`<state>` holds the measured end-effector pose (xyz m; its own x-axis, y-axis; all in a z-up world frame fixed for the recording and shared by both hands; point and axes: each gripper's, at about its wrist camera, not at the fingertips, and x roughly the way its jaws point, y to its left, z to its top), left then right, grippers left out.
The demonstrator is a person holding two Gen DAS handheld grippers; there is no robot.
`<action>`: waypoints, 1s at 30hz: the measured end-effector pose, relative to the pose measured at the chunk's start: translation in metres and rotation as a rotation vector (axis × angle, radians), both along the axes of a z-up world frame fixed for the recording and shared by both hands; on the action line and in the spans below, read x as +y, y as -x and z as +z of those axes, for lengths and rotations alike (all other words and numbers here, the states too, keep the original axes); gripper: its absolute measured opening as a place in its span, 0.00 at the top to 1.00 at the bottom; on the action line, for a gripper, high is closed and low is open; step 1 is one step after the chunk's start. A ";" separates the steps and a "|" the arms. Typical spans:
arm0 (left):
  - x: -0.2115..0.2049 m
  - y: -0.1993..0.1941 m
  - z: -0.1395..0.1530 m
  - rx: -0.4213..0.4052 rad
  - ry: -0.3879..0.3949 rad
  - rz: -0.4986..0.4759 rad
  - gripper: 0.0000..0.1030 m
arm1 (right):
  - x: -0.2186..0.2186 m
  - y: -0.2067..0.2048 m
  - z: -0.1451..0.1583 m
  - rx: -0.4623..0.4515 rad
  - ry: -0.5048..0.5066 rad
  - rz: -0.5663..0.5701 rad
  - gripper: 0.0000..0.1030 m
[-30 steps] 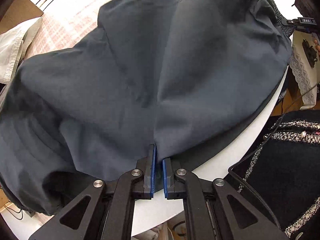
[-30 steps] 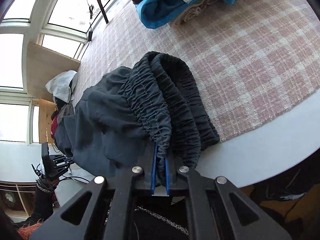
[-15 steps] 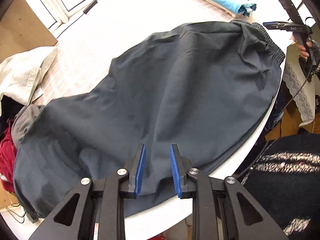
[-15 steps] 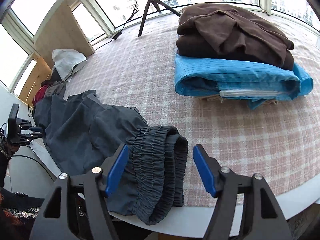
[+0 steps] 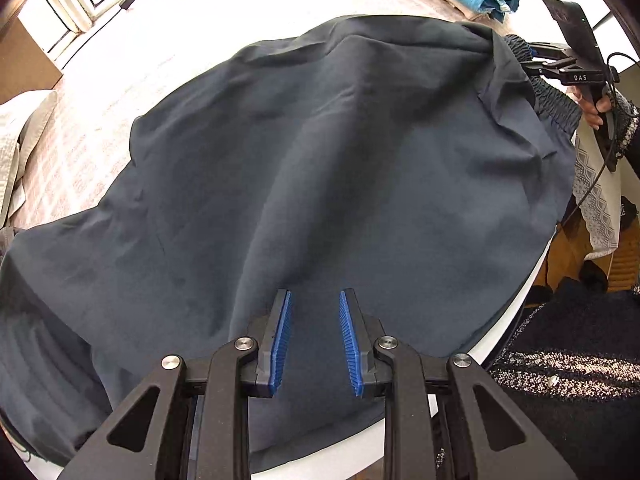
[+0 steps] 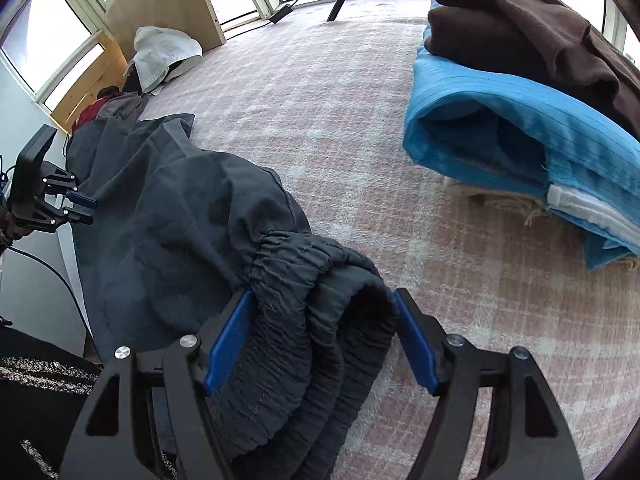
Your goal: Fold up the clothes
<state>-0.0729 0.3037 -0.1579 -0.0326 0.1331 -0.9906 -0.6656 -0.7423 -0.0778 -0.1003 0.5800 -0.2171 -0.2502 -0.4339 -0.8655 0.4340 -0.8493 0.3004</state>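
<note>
Dark grey trousers (image 5: 340,168) lie spread across the round table, legs trailing off to the left. My left gripper (image 5: 315,312) hovers open over the near hem edge, nothing between its blue pads. The trousers' gathered elastic waistband (image 6: 308,320) is bunched at the table's edge. My right gripper (image 6: 320,312) is open wide, its jaws standing on either side of the waistband without pinching it. The right gripper (image 5: 560,64) also shows at the far right of the left wrist view, held by a hand. The left gripper (image 6: 60,204) appears at the left edge of the right wrist view.
A folded stack, brown garment (image 6: 532,28) on a blue one (image 6: 520,128), sits on the pink checked tablecloth (image 6: 360,140) to the right. A white garment (image 6: 164,56) and red and grey clothes (image 6: 108,108) lie at the far side. The person's dark patterned sleeve (image 5: 568,364) is near.
Both grippers have let go of the trousers and opened. The left one lifted back over the hem; the right one now straddles the waistband, which has dropped onto the table.
</note>
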 end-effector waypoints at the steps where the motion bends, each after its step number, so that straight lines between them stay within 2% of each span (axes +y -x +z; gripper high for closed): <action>1: -0.001 0.001 0.001 0.007 -0.004 0.008 0.77 | 0.001 -0.001 0.001 -0.010 0.000 -0.017 0.49; 3: -0.001 0.004 0.005 0.022 -0.009 0.022 0.77 | 0.002 -0.004 0.006 -0.015 -0.012 -0.062 0.67; 5: -0.001 0.006 0.008 0.039 -0.014 0.035 0.77 | 0.005 -0.008 0.015 -0.013 -0.011 -0.112 0.77; 9: 0.008 0.005 0.011 0.044 -0.033 0.028 0.77 | 0.030 -0.022 0.039 -0.017 0.025 -0.217 0.83; 12: 0.016 0.004 0.013 0.047 -0.047 0.022 0.76 | 0.065 -0.034 0.052 -0.017 0.044 -0.322 0.84; 15: 0.035 0.000 0.009 0.021 -0.067 -0.001 0.76 | 0.096 -0.042 0.056 -0.006 -0.069 -0.402 0.84; 19: 0.052 -0.009 0.016 0.029 -0.109 -0.016 0.76 | 0.154 -0.041 0.055 0.001 -0.197 -0.550 0.84; 22: 0.058 -0.014 0.023 0.039 -0.128 -0.013 0.76 | 0.173 -0.034 0.042 -0.032 -0.227 -0.577 0.81; 24: 0.043 -0.018 0.034 0.065 -0.116 0.019 0.76 | 0.166 -0.030 0.036 -0.065 -0.299 -0.543 0.74; 26: 0.011 -0.027 0.050 0.096 -0.109 0.092 0.74 | 0.154 -0.031 0.044 -0.053 -0.348 -0.510 0.73; 27: -0.004 -0.031 0.058 0.112 -0.105 0.129 0.70 | 0.150 -0.034 0.053 -0.038 -0.353 -0.504 0.71; 30: -0.065 -0.044 0.073 0.152 -0.083 0.282 0.68 | 0.139 -0.043 0.089 0.039 -0.385 -0.498 0.67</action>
